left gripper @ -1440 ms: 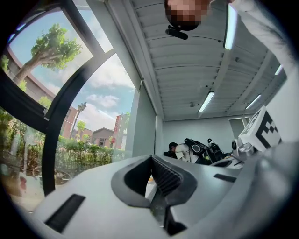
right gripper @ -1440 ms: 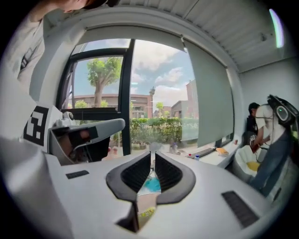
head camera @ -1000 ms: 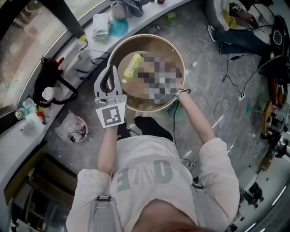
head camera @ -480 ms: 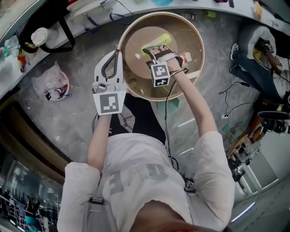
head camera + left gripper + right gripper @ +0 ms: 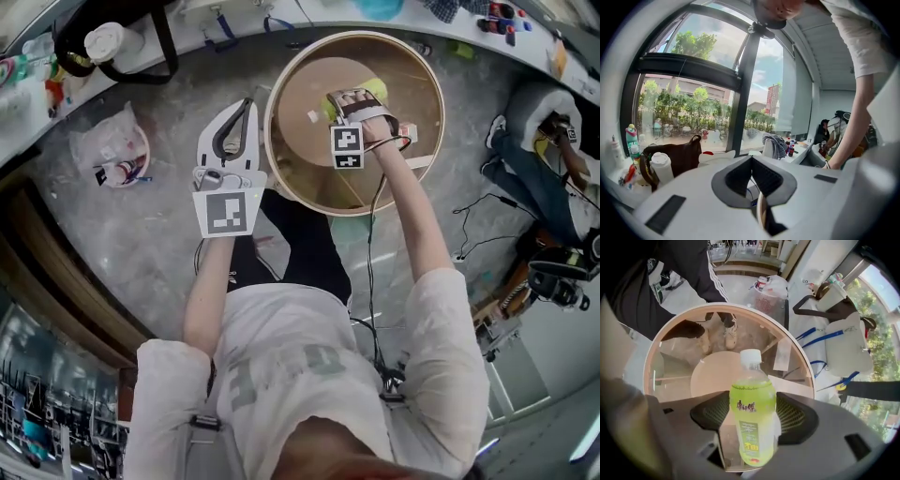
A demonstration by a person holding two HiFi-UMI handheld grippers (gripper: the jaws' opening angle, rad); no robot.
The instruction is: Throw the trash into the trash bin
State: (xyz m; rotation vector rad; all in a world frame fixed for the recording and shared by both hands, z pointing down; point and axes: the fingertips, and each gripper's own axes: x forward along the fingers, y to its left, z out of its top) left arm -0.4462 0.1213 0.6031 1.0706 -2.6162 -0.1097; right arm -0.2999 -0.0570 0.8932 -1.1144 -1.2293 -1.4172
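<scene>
The right gripper (image 5: 352,101) pinched a green tea bottle (image 5: 752,420) mid-body over the round trash bin (image 5: 281,178) at 12 o'clock. The bottle looked full, so probably weighty and slick. The left gripper (image 5: 246,108), at the bin's 9 o'clock, was pressed together and empty.

A curved white desk (image 5: 21,120) runs below the window (image 5: 693,93), carrying a dark bag (image 5: 677,157) with a lidded white cup (image 5: 661,166) just beside it. On the grey floor (image 5: 141,244) sits a small pink basket (image 5: 120,157) lined with clear plastic. Black cables (image 5: 487,220) trail near a seated person (image 5: 534,141).
</scene>
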